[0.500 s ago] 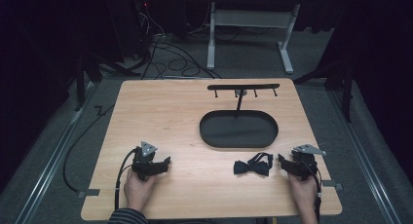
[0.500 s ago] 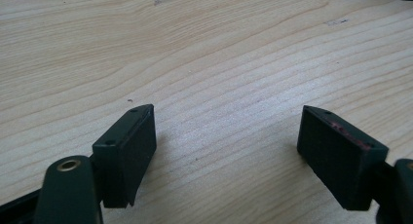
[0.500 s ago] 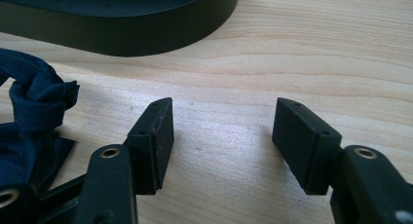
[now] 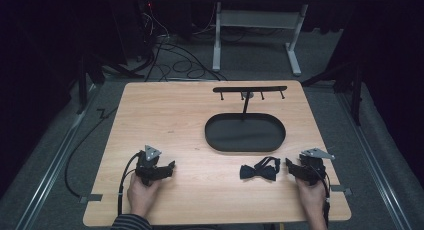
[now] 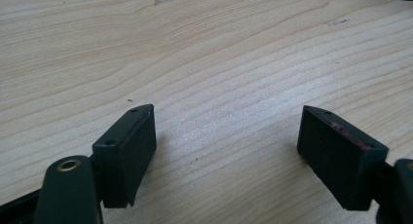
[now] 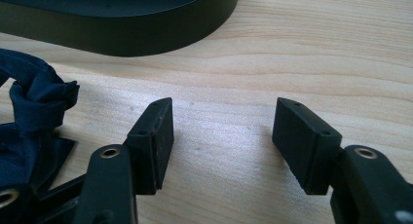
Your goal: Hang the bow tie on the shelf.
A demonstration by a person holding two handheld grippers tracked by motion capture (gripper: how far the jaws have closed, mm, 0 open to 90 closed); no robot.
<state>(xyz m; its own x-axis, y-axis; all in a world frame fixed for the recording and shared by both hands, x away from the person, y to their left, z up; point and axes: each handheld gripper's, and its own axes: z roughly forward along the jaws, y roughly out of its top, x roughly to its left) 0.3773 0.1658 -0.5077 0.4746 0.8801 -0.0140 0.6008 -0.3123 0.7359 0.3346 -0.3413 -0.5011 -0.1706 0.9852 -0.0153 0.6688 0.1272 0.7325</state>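
We counted one dark bow tie (image 4: 259, 169) on the tabletop (image 4: 165, 115), one black oval tray (image 4: 214, 138), and one black rack (image 4: 250, 89) carrying four small hooks. Two claws were there, a left claw (image 4: 171, 166) and a right claw (image 4: 288, 162), each with two jaws.

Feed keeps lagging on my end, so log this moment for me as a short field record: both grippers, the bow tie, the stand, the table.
left gripper: open, jaws apart over bare wood, holding nothing
right gripper: open, empty, resting just right of the bow tie
bow tie: dark blue, flat on the table, not gripped
stand: black oval tray base, upright post, hook bar on top, nothing hanging
table: light wood
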